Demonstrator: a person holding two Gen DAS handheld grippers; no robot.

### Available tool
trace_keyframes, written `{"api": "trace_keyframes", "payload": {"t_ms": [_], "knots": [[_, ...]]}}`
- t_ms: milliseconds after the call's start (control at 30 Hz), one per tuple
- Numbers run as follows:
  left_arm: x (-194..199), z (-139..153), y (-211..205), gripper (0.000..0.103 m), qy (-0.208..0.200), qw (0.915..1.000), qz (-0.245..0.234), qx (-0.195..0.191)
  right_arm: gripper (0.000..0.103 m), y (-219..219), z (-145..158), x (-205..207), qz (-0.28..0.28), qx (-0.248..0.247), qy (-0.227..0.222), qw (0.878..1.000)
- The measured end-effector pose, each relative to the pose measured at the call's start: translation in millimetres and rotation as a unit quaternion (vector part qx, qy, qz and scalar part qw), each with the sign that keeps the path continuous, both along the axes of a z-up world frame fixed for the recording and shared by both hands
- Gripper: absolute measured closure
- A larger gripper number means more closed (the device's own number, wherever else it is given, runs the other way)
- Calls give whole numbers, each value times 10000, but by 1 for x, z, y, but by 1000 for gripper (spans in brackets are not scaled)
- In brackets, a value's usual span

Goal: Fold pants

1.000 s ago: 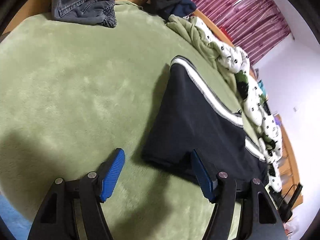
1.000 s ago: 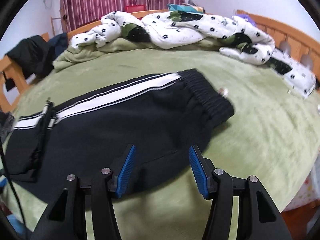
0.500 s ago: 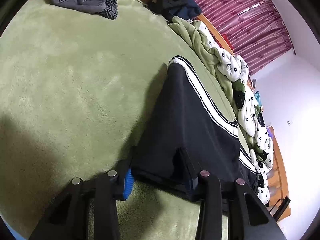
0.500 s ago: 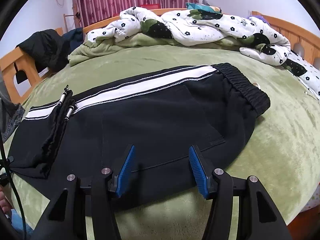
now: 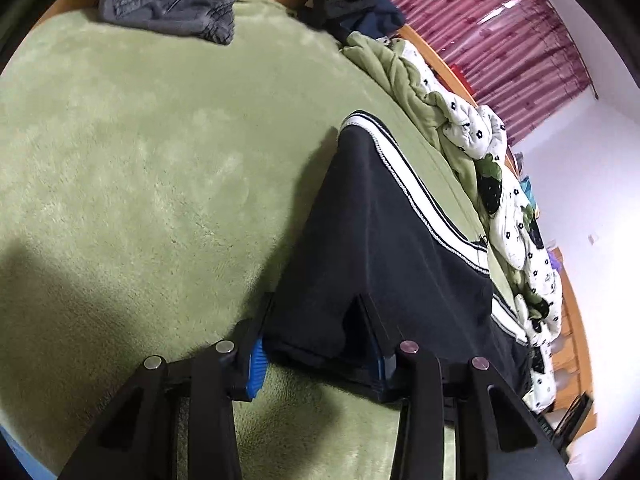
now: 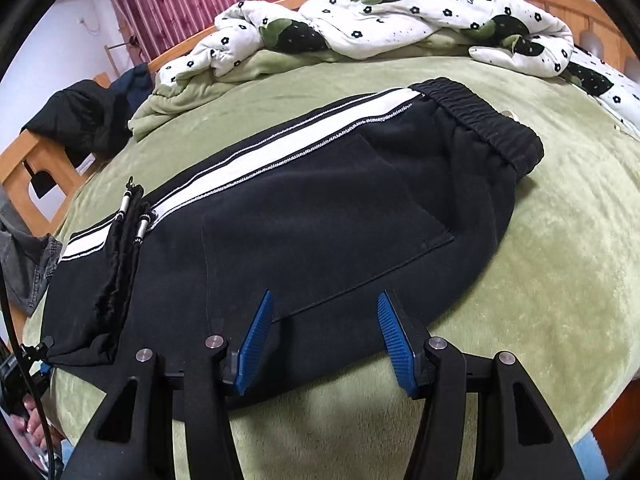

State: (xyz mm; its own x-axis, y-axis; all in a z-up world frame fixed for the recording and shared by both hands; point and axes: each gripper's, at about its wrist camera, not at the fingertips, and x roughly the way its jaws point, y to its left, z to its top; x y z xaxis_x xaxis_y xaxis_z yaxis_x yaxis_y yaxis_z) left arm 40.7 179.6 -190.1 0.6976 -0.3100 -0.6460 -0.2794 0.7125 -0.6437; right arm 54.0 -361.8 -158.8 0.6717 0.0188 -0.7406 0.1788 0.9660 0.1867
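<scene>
While the black pants (image 6: 320,216) lay flat on the green blanket (image 5: 140,160), both grippers sat at their near edge.

Left gripper (image 5: 320,344) had its jaws around the hem corner, cloth between them, though I could not tell whether they pinched it. Right gripper (image 6: 324,336) stood with jaws spread, the pocket seam just ahead of them, the waistband (image 6: 480,120) beyond and rightward, the flowered quilt (image 6: 380,28) far past.

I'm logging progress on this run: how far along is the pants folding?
Done: the black pants lie folded lengthwise, with a leg end doubled back. In hand: the left gripper straddles that folded end; the right gripper hovers open at the near edge. Left: the final folds.
</scene>
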Motion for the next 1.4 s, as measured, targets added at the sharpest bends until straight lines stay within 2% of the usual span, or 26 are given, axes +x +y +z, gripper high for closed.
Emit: {"api": "trace_keyframes", "payload": {"t_ms": [100,200,233,333,400,433,500,600,667,800,833,933,1033,1100,1167,1267,1300,1367,1400], "knots": [[1,-1,4,66,98,9999,62,-125,48,3,7,-7,112,-90,-127,9998],[1,6,1,75,126,9998,118,-43,48,1,13,-12,195,-186,-186,9995],[0,12,-3,79,114,9998,131,70,48,0,14,-14,219,-221,-191,9993],[-3,43,-26,91,-185,9968,22,782,48,-7,18,-22,238,-295,-261,9989],[-5,69,-51,92,-424,9884,-173,1451,48,-16,20,-30,173,-394,-287,9987],[-5,84,-68,92,-549,9813,-274,1826,48,-19,20,-32,157,-407,-296,9986],[-2,102,-90,92,-751,9738,-438,2102,48,-35,20,-40,50,-324,-312,9990],[5,127,-117,93,-930,9691,-568,2212,48,-55,18,-50,-74,-145,-341,9993],[11,145,-146,93,-1094,9642,-826,2269,48,-69,17,-55,-191,34,-356,9992],[13,167,-217,93,-1459,9451,-1497,2513,48,-94,17,-58,-220,636,-411,9969],[14,168,-243,93,-1519,9388,-1753,2548,48,-100,19,-59,-228,736,-443,9960],[13,152,-295,93,-1543,9284,-2225,2546,48,-107,20,-62,-324,670,-530,9958],[13,124,-331,93,-1367,9257,-2508,2479,48,-111,14,-63,-428,695,-479,9955],[15,103,-347,93,-1196,9273,-2640,2369,48,-114,10,-62,-454,800,-402,9949],[18,83,-359,93,-989,9279,-2810,2240,48,-114,9,-61,-438,837,-377,9948],[14,74,-360,92,-892,9300,-2836,2160,48,-107,14,-59,-366,790,-430,9953],[11,77,-359,89,-945,9288,-2859,2161,48,-105,16,-58,-332,784,-455,9953],[2,87,-351,75,-1030,9246,-3050,2037,48,-98,18,-56,-261,758,-484,9956],[-2,91,-348,73,-1065,9227,-3138,1970,48,-92,19,-54,-206,727,-483,9960]]}}
